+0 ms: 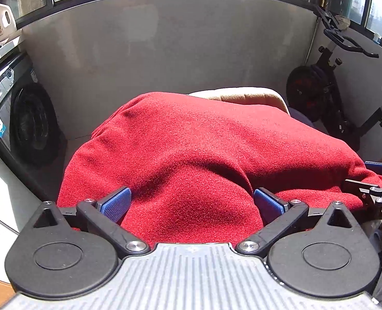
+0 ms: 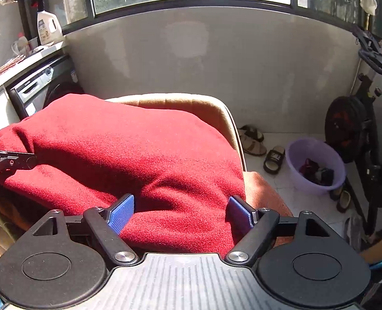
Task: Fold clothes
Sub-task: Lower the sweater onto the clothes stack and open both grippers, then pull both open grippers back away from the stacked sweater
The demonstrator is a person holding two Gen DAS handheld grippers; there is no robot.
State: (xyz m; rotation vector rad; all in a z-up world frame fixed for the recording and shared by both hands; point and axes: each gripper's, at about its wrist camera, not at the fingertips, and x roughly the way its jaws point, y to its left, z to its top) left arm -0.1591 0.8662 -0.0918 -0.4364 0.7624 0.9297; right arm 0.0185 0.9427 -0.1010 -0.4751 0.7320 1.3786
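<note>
Centrally, we find the red knit garment (image 1: 191,149) heaped in a thick mound over a tan upholstered chair (image 2: 191,103), whose padded back shows past the far edge of the cloth at about twelve o'clock. Its surface is bunched, with one deep crease running across the near half.

We note the left gripper (image 1: 192,204) with its jaws spread wide, a bulge of red cloth lying between the blue pads (image 1: 116,204) but not pinched. The right gripper (image 2: 182,210) stands likewise spread, somewhat less widely, at the garment's near right corner; cloth lies between its pads and we see no squeeze on it.

Further out, a washing machine (image 1: 17,113) stands at nine o'clock, an exercise bike (image 2: 353,124) at three o'clock, and a purple basin (image 2: 317,165) with dark items sits on the tiled floor at about two o'clock, sandals beside it.

In our judgement a fold has been laid down and let go, or the cloth dropped for a new grip. The next move calls for both grippers to find a fresh edge, pinch one layer only, and carry it over evenly.
</note>
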